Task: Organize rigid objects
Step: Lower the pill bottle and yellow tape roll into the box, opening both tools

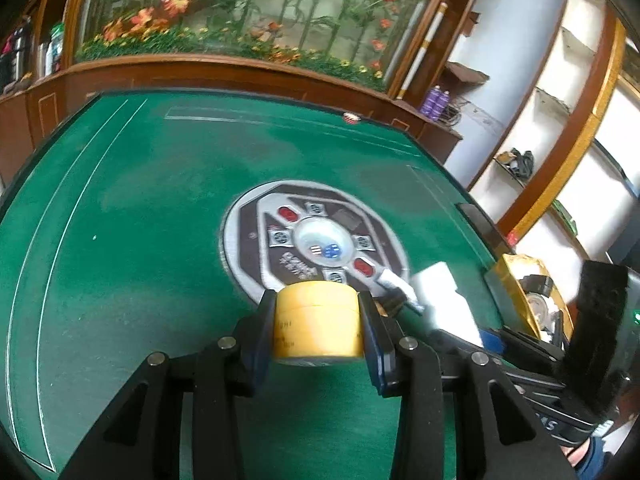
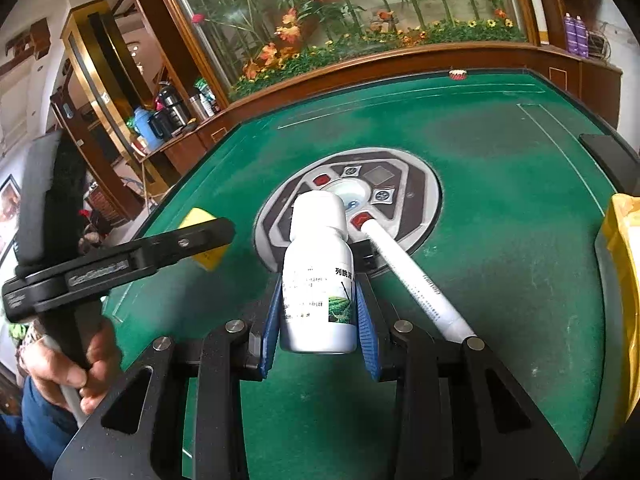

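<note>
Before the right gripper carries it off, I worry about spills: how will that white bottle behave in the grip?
The white bottle looks stiff plastic, so the pads should not dent it. Its smooth round body is clamped low in the right gripper, so it may swivel or slip. The cap seems on, so spilling looks unlikely. It probably rolls if laid down.

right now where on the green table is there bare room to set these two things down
Bare felt runs left of the round centre panel and beyond it to the far edge. It is crowded right of the panel: white tube, yellow box.
</note>
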A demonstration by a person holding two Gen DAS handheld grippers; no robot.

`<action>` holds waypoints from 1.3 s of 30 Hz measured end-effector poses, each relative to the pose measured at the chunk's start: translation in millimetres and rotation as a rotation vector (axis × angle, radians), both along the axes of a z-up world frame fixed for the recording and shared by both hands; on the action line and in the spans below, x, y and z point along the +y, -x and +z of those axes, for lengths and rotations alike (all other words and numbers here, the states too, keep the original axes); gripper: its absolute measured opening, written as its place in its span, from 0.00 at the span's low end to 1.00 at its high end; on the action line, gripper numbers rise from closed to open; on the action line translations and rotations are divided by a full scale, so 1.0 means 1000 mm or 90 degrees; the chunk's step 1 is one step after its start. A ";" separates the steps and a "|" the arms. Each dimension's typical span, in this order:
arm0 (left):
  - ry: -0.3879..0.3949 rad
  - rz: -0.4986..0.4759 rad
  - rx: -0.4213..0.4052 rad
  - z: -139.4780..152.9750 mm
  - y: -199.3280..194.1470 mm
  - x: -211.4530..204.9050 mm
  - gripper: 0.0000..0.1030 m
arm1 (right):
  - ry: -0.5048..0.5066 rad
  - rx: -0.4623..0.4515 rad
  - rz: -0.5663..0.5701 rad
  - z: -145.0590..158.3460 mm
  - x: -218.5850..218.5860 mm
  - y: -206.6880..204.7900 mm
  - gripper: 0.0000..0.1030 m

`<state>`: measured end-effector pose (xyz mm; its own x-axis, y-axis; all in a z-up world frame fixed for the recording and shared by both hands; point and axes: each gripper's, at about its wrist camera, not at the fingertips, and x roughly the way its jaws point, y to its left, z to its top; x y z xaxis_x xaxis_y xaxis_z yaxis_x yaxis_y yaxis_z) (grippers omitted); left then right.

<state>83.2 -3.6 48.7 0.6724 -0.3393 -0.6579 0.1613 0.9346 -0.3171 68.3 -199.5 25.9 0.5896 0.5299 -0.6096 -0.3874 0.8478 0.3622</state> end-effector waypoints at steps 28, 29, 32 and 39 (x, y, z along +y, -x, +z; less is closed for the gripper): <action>0.058 -0.279 0.007 0.038 0.073 -0.227 0.39 | -0.058 -0.007 -0.260 0.049 -0.200 0.099 0.33; 0.056 -0.292 0.015 0.036 0.075 -0.237 0.39 | -0.055 -0.003 -0.271 0.046 -0.210 0.105 0.33; 0.052 -0.315 0.030 0.029 0.077 -0.255 0.39 | -0.043 0.009 -0.294 0.039 -0.231 0.114 0.33; 0.036 -0.338 0.047 0.023 0.083 -0.280 0.39 | 0.001 0.028 -0.325 0.025 -0.260 0.126 0.33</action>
<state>-0.2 -283.2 71.9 0.3518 -0.6558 -0.6680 0.5819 0.7122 -0.3927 -57.5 -459.0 51.0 0.7469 0.1792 -0.6403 0.0923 0.9257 0.3667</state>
